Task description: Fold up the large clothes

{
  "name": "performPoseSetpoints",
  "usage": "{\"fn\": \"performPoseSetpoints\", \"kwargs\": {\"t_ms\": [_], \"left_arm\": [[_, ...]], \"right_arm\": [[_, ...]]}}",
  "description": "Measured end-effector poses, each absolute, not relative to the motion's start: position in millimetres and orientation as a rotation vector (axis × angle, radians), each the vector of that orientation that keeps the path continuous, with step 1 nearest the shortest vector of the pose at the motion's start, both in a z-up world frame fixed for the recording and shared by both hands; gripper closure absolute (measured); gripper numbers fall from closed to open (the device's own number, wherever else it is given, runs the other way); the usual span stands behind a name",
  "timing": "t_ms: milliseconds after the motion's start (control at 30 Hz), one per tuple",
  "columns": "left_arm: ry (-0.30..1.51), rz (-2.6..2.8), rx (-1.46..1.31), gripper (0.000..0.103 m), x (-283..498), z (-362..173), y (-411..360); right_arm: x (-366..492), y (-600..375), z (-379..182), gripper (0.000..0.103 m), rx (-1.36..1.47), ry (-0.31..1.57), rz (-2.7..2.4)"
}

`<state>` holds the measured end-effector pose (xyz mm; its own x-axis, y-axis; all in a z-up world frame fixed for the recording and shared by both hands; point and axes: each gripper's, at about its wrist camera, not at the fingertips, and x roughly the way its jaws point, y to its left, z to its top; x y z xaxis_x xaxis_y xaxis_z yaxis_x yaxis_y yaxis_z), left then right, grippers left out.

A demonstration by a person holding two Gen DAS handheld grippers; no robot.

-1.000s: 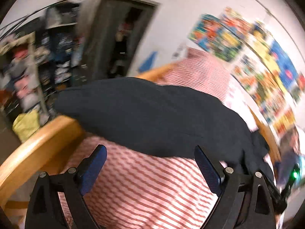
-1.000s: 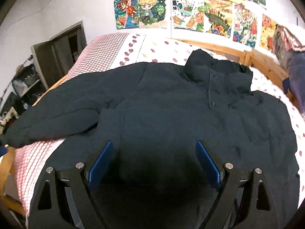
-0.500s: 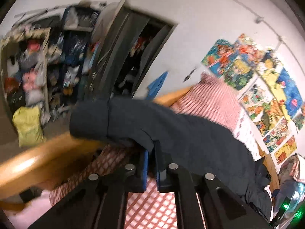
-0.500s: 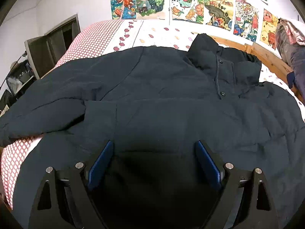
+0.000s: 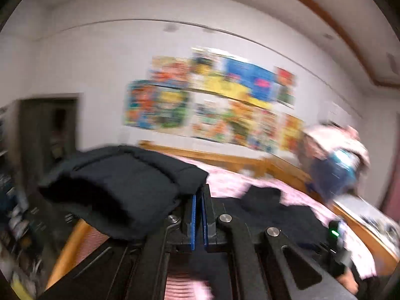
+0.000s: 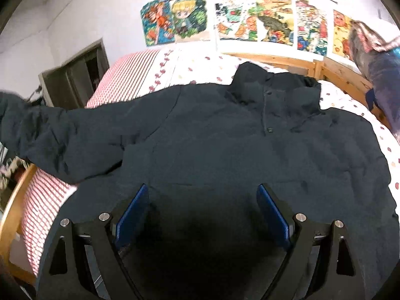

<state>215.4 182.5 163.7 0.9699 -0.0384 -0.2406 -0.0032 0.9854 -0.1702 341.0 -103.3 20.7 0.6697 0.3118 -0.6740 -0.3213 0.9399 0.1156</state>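
Observation:
A large dark navy padded jacket (image 6: 225,137) lies front-up across the bed, collar toward the poster wall. My left gripper (image 5: 198,200) is shut on the end of its left sleeve (image 5: 120,187), which hangs in the air and drapes over the left finger. In the right wrist view the same sleeve (image 6: 37,130) rises off the bed's left side. My right gripper (image 6: 202,212) hovers open over the jacket's lower front, with nothing between its blue pads (image 6: 132,212).
The bed has a wooden frame (image 6: 275,60), a red-striped cover (image 6: 130,80) and a spotted sheet (image 6: 190,67). Posters (image 6: 250,20) cover the wall. A bundle of bedding (image 6: 380,75) sits at the right rail. A dark cupboard (image 6: 75,80) stands left of the bed.
The left gripper closed on the sleeve end, then rose and rolled, lifting the sleeve off the bed. The right gripper stayed open and shifted slightly over the jacket.

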Motion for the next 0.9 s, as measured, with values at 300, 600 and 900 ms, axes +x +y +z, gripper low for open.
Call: {"fn": "performPoseSetpoints", "kwargs": {"t_ms": [300,600,900], "left_arm": [[0.429,-0.363,-0.041,0.099,268.4,134.3,51.3],[0.685,-0.507,-0.053,0.099,311.0,58.1,0.8],[0.903,-0.492,-0.110,0.080,330.1,-0.2,0.6]], "right_arm": [[325.7,-167.5,41.7,0.018,0.067,0.691,0.302],[331.7,-244.3,24.9,0.018,0.234,0.716,0.264],[346.4,-289.7,-14.0,0.018,0.662,0.706,0.516]]}}
